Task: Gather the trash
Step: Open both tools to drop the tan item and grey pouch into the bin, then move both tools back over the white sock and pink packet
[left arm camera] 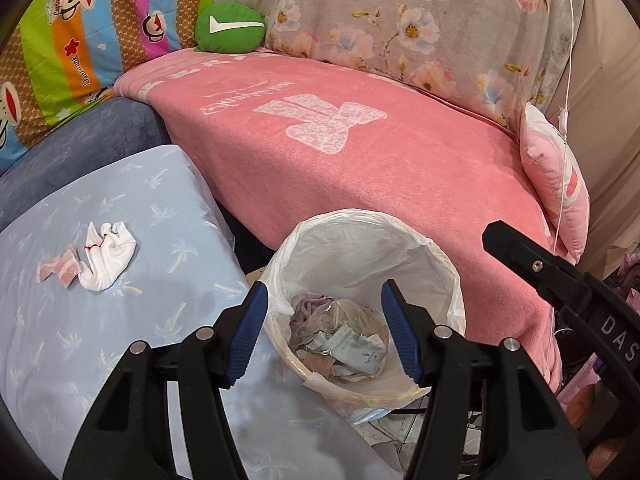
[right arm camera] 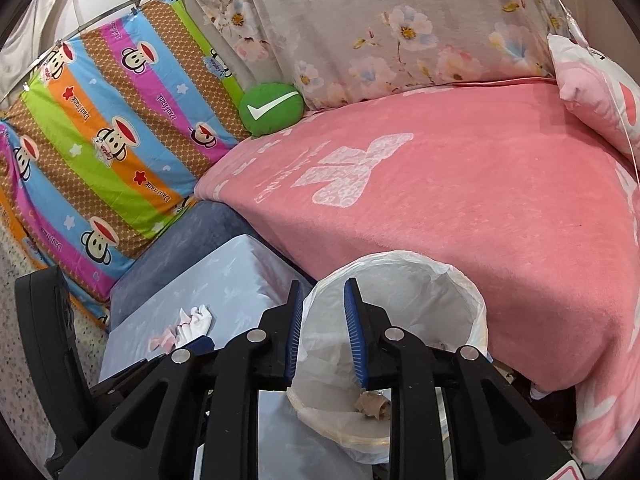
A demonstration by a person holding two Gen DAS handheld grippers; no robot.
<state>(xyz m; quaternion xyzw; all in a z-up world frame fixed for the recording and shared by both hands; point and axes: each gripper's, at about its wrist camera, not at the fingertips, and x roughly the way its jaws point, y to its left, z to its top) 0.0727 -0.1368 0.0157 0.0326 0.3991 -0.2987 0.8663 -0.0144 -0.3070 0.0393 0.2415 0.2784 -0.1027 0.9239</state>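
On your far left the remaining trash, a crumpled tissue (left arm camera: 108, 256) with a pink wrapper (left arm camera: 56, 270) touching it, lies on the blue cushion (left arm camera: 120, 360), well apart from both tools; from the right wrist it shows as a small white wad (right arm camera: 196, 320) just beyond your left tool. The two pieces overlap only loosely, so if you pinch just the tissue the wrapper may stay behind or slide off the cushion's slick cover. The cushion is soft, and pressing down on it could nip the fabric along with the paper and drag it. Moving right, your left gripper (left arm camera: 322, 334) hangs over the bin (left arm camera: 440, 264) with its jaws spread wide and nothing between them. The bin sits in the gap between cushion and pink blanket (left arm camera: 380, 168), tilted toward you by the look of it, its liner (left arm camera: 280, 264) loose at the rim; a careless swing toward the tissue could catch the liner or knock the light bin over and spill what is already inside. Your right gripper (right arm camera: 322, 330) is partly apart and empty, its fingers straddling the near liner edge, so closing now would likely grab plastic instead of trash. The two tools hover close together, and crossing them risks a bump.
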